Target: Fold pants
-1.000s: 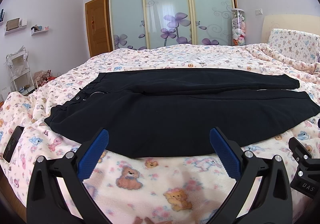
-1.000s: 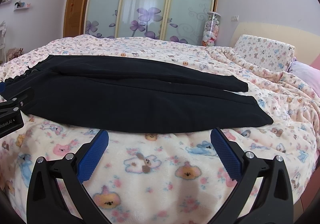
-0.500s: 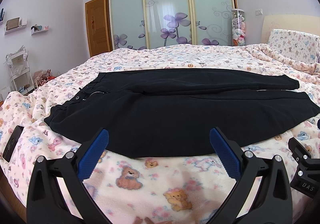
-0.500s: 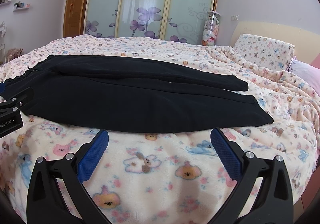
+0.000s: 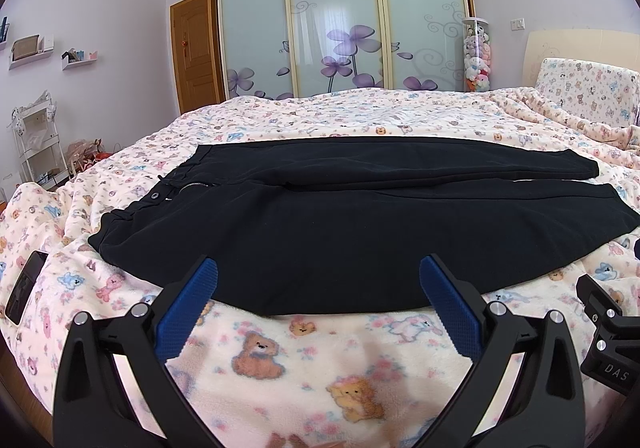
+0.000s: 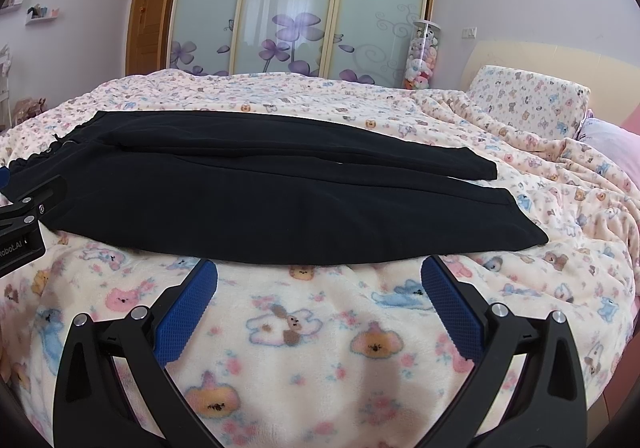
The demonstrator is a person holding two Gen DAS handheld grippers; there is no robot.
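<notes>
Pants (image 5: 352,224): black, laid flat across the bed, waistband to the left and leg ends to the right; the far leg lies partly over the near one, with its hem ending short of the near leg's hem.
Waistband: a button and an open fly show at the left end in the left wrist view.
Bed (image 5: 360,115): covered by a cream blanket printed with bears and small animals; the pants lie across its middle, closer to the near edge.
Left gripper (image 5: 318,272): spread wide, nothing between its blue pads; the pad tips appear over the near edge of the pants, toward the waistband half. Whether they touch the cloth cannot be told.
Right gripper (image 6: 319,272): also spread wide and holding nothing; its tips lie just beside the near hem of the pants, over bare blanket, toward the leg-end half.
Phone (image 5: 25,286): dark, lying on the blanket at the far left edge, well apart from the pants.
Pillow (image 6: 528,103): in the same bear print, propped at the right end of the bed.
Wardrobe (image 5: 340,15): frosted sliding doors with purple flowers, behind the bed.
Toy tube (image 5: 476,55): clear cylinder of plush toys standing beside the wardrobe.
</notes>
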